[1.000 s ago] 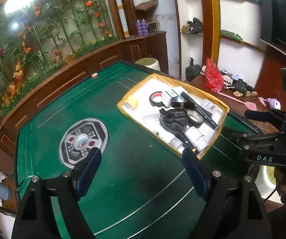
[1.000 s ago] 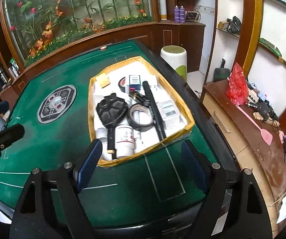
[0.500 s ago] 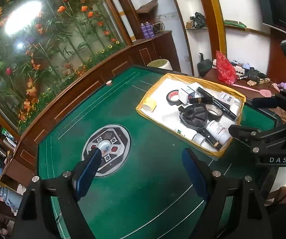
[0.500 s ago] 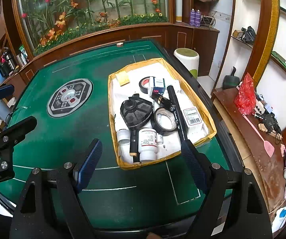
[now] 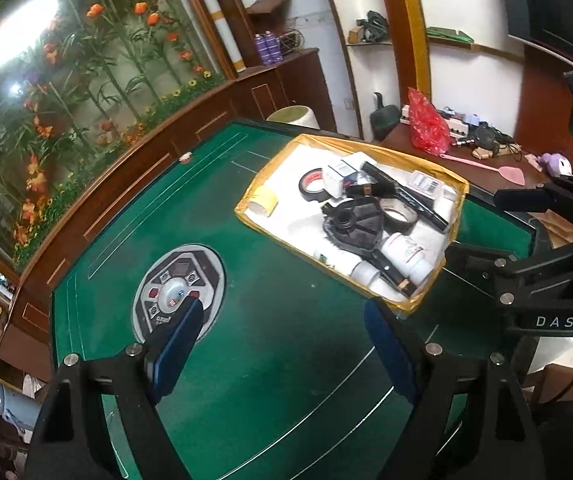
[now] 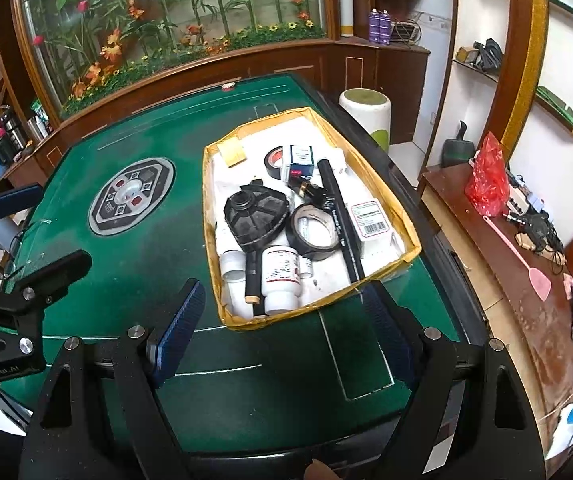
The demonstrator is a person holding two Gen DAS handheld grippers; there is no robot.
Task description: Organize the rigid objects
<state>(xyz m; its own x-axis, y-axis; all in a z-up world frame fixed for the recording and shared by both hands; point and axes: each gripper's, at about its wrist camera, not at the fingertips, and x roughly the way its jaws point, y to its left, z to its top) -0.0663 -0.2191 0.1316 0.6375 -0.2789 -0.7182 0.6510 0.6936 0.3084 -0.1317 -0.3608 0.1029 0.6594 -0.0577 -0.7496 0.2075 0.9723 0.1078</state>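
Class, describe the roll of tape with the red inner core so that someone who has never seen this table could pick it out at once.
Find the green table, then the yellow-rimmed tray on it. Near the tray's far end lies the black tape roll with the red core, beside a small blue and white box. The other tape roll is larger, nearer, and pale inside.

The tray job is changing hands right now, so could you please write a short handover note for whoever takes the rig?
Left tool: open, empty, over bare green table.
Right tool: open, empty, just short of the tray's near edge.
Everything sits jumbled in the yellow-rimmed tray: black fan-shaped part, two tape rolls, white bottle, long black stick, small boxes.
Done: nothing visibly sorted.
Left: all of it.
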